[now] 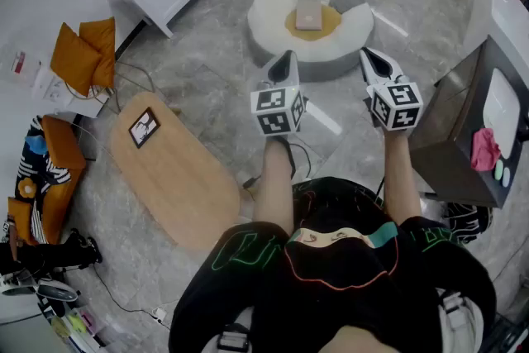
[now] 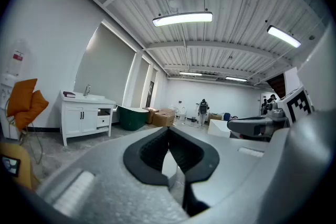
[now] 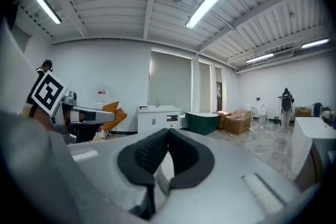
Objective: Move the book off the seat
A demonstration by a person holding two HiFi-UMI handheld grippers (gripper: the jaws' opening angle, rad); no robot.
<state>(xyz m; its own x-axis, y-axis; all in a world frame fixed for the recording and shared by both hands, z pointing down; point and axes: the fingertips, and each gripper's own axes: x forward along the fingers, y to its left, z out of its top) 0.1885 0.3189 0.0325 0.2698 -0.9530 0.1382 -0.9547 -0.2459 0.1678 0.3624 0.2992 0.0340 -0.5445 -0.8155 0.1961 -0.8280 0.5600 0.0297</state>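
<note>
Head view shows left claw (image 1: 287, 59) and right claw (image 1: 367, 55) closed, empty; book (image 1: 308, 14) lies on seat (image 1: 271, 12).

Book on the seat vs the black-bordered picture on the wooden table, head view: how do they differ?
Colour: the book is plain pale pink; the picture has a dark border round a light image.
Support: the book lies on the yellow centre of the white seat; the picture on the wooden table.
Place: the book is ahead of the person; the picture to their left.
Both lie flat and are rectangular.
</note>
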